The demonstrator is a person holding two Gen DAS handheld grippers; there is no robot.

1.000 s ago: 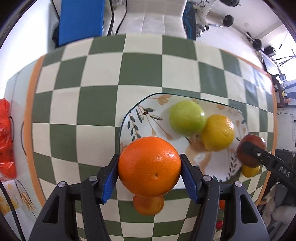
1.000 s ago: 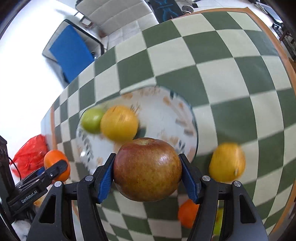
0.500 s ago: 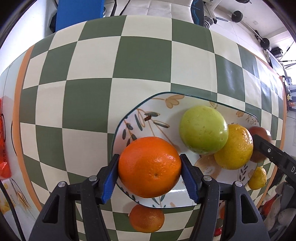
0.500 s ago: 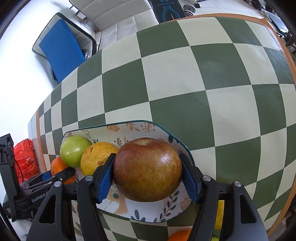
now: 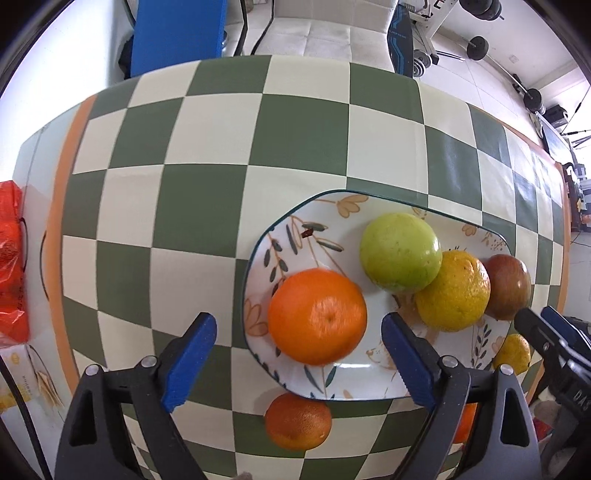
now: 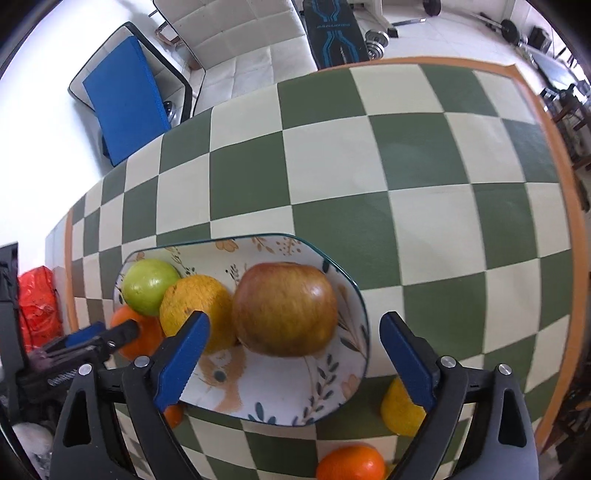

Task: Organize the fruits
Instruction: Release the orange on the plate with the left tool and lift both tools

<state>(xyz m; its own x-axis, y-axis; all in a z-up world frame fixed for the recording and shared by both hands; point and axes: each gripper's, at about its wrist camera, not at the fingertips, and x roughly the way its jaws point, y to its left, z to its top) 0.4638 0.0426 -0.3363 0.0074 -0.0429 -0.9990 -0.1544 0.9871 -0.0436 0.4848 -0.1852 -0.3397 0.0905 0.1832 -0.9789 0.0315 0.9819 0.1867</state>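
A floral plate [image 5: 295, 236] [image 6: 280, 402] on the checkered table holds a green apple [image 5: 400, 254] [image 6: 147, 286], a yellow citrus [image 5: 454, 291] [image 6: 195, 308], an orange [image 5: 317, 315] [image 6: 136, 334] and a red-brown apple [image 5: 506, 286] [image 6: 284, 308]. My left gripper [image 5: 299, 360] is open, its blue fingers either side of the orange and clear of it. My right gripper [image 6: 293, 360] is open around the red-brown apple, not touching it.
Loose fruit lies near the plate's front: an orange [image 5: 297, 421] [image 6: 351, 463] and a yellow citrus [image 5: 513, 352] [image 6: 400, 413]. A red bag [image 5: 11, 266] sits at the table's left edge. A blue pad [image 5: 177, 33] and a white bench stand beyond the table.
Both grippers have opened. The orange and the red-brown apple, held half a second ago, now rest on the plate, and both grippers have drawn back a little.
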